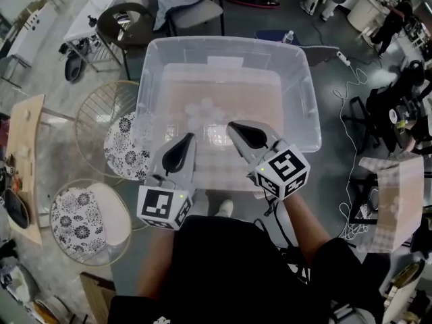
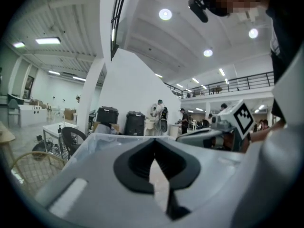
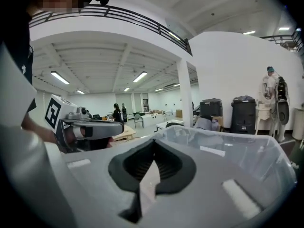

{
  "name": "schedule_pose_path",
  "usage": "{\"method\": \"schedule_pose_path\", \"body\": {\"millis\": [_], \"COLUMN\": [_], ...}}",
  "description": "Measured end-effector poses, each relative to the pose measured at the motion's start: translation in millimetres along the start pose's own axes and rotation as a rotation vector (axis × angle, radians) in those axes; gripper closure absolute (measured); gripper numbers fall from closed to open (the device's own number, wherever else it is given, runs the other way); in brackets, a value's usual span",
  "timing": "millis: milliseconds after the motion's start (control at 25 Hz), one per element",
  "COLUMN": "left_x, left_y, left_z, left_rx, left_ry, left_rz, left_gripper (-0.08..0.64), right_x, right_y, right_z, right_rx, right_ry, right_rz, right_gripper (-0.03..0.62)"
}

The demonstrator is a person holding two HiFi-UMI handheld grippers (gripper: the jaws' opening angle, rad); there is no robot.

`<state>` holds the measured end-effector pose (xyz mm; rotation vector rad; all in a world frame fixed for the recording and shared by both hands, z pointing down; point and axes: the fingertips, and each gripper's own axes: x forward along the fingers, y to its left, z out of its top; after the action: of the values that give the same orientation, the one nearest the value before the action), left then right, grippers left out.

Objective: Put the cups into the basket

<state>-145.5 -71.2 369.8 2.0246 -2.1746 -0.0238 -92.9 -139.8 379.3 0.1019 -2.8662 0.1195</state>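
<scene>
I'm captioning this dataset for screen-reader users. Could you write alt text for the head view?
From above, a person holds the left gripper and right gripper, both shut and empty, over the near edge of a clear plastic bin with faint cups inside. Two floral-padded wire frames stand left of it.

basket (image 1: pixel 150 69): clear, colourless | cups (image 1: pixel 202 111): translucent whitish | left gripper (image 1: pixel 191 138) and right gripper (image 1: pixel 231 125): grey, black pads (image 1: pixel 177 156), black-and-white marker cubes (image 1: pixel 164 205) | cushions (image 1: pixel 127 150) at left: white with black floral print | person's top (image 1: pixel 229 268), near: black
</scene>
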Motion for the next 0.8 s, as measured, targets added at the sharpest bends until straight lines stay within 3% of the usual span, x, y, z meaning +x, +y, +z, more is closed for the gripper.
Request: {"method": "schedule_pose_path", "body": {"millis": [480,680,800], "left_x": [-71,-97,-110], "left_y": [41,56,65], "left_z": [-21,-46,-77], "left_rx": [-0.037,-0.058,-0.068], "left_ry": [0.004,0.036,0.096], "left_rz": [0.168,0.229,0.268], "left_gripper": [0.552,0.552,0.552], "right_x": [39,50,58], "right_y": [79,94,104], "right_z": [-21,-25,-27], "right_rx": [-0.033,-0.041,-0.059], "right_ry": [0.061,0.075,0.087], "right_rz": [0.174,0.202,0.224], "right_gripper": [0.589,0.589,0.589]}}
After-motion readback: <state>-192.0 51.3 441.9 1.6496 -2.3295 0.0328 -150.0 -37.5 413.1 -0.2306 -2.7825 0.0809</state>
